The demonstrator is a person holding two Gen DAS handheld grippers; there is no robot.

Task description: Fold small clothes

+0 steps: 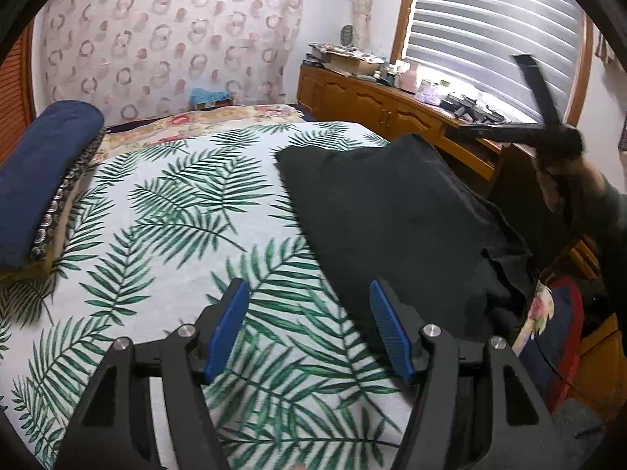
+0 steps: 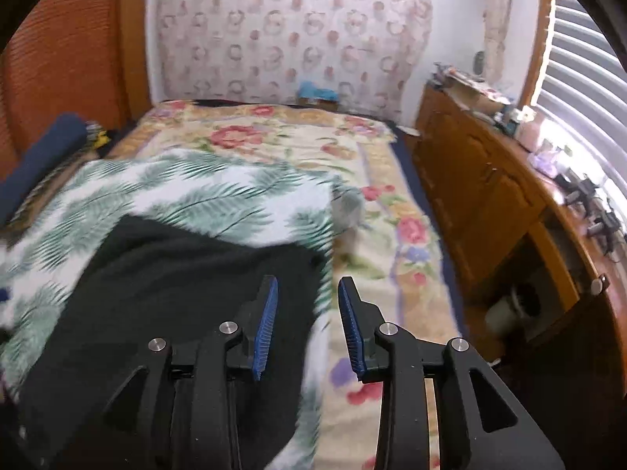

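nearest in the left wrist view, the left gripper hangs with its jaws well apart and nothing between them, over the palm-leaf sheet on the bed. the right gripper is partly open and empty, its blue pads clear of any cloth. just beyond both lies the dark green garment, spread flat on the right side of the leaf sheet, its near corner bunched at the bed's edge. it looks soft, light and limp, so it should drape and sag when lifted; a pinch at a corner or along a hem seems best. farther off are the floral bedspread and the wooden cabinet.
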